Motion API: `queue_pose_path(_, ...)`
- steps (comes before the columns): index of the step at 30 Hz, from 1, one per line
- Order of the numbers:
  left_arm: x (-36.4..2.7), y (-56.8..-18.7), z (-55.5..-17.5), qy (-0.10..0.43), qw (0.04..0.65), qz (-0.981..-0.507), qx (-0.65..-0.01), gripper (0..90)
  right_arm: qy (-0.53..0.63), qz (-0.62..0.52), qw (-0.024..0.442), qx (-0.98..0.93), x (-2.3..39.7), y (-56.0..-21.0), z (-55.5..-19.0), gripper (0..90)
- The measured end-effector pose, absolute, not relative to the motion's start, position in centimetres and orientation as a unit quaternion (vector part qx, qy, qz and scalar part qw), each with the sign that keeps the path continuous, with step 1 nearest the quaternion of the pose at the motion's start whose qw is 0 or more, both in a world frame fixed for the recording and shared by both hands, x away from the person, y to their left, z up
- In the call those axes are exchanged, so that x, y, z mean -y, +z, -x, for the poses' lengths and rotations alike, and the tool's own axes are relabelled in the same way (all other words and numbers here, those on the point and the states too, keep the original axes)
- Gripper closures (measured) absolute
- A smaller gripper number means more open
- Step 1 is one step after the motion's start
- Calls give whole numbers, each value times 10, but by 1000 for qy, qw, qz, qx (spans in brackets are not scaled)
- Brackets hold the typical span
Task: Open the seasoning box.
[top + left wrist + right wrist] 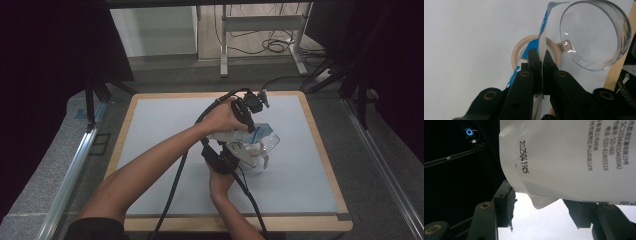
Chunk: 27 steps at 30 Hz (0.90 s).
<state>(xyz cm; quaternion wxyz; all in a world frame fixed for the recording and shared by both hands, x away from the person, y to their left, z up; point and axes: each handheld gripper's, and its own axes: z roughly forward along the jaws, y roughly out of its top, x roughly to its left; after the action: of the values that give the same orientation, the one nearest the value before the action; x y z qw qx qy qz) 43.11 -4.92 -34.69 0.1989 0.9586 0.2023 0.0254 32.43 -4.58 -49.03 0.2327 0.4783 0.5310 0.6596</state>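
Wooden-edged table point(320, 131), pale grey mat point(165, 125), tape ring point(516, 52) on it

White pouch point(574, 157) cut off by top and right frame edges; tape roll point(519, 51) lower arc hidden behind left gripper point(540, 58).

Pouch point(543, 37) above tape roll point(517, 51), cup point(596, 32) beside (on table point(150, 150))

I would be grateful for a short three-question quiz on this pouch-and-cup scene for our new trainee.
1. True or false: the left gripper is shut on the pouch.
2. What lies on the mat under the pouch: (a) tape roll, (b) spoon, (c) plate?
3. What is the clear cup made to look like: opaque or transparent?

Key: 1 true; 2 a; 3 transparent.
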Motion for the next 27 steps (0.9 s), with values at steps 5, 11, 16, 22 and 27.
queue_pose_path(5, 50, -347, -431, 26, 198, -959, -202, 900, 660, -478, 235, -530, 46, -491, -325, 446)
queue_pose_path(11, 50, -348, -431, 26, 197, -959, -201, 900, 661, -479, 234, -528, 46, -491, -325, 446)
queue_pose_path(16, 52, -349, -431, 27, 194, -960, -200, 900, 662, -480, 233, -526, 46, -492, -325, 445)
queue_pose_path(22, 55, -352, -431, 28, 189, -961, -199, 900, 664, -486, 230, -520, 46, -494, -325, 446)
queue_pose_path(27, 56, -352, -431, 27, 190, -961, -199, 900, 665, -488, 230, -517, 47, -494, -326, 446)
